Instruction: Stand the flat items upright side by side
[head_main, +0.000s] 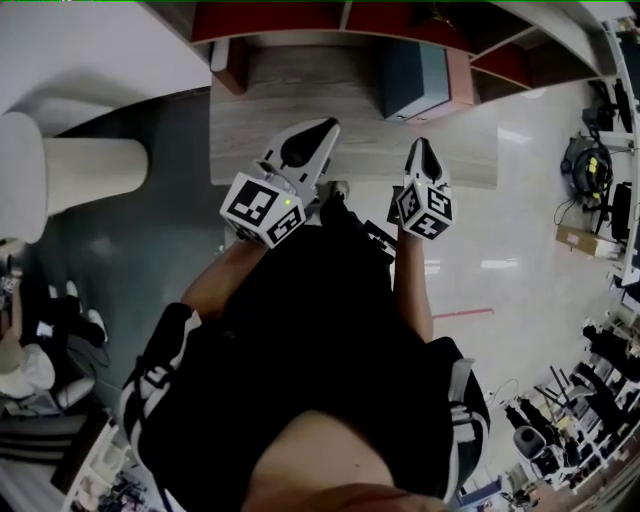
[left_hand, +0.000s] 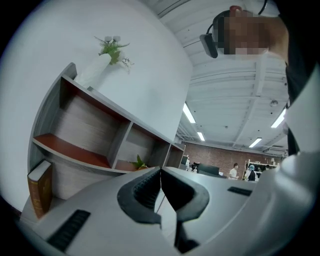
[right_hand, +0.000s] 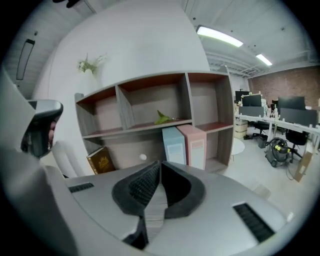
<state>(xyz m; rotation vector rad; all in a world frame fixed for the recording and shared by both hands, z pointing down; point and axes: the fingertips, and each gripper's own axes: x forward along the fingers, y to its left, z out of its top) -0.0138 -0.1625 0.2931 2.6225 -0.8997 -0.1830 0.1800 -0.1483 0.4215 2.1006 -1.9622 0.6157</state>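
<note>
Right gripper (right_hand: 160, 164): jaws pressed together, nothing between them;
Left gripper (left_hand: 160, 170): jaws pressed together, empty;
Files: blue file (right_hand: 174, 145) and pink file (right_hand: 196, 146) upright, side by side, on the shelf's (right_hand: 190, 97) lowest level;
Book: brown book (right_hand: 101, 161) leaning, well left of them

The right tongs (right_hand: 160, 164) hide the bottom of the brown book (right_hand: 102, 160), its cover emblem too small to read.

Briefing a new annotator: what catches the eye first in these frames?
The left hand-held gripper and right hand-held gripper fill the foreground, both with jaws closed on nothing, pointed at a wooden shelf unit. In its bottom row a blue file box and a pink file box stand upright side by side. Further left in that row, a brown book leans tilted.
</note>
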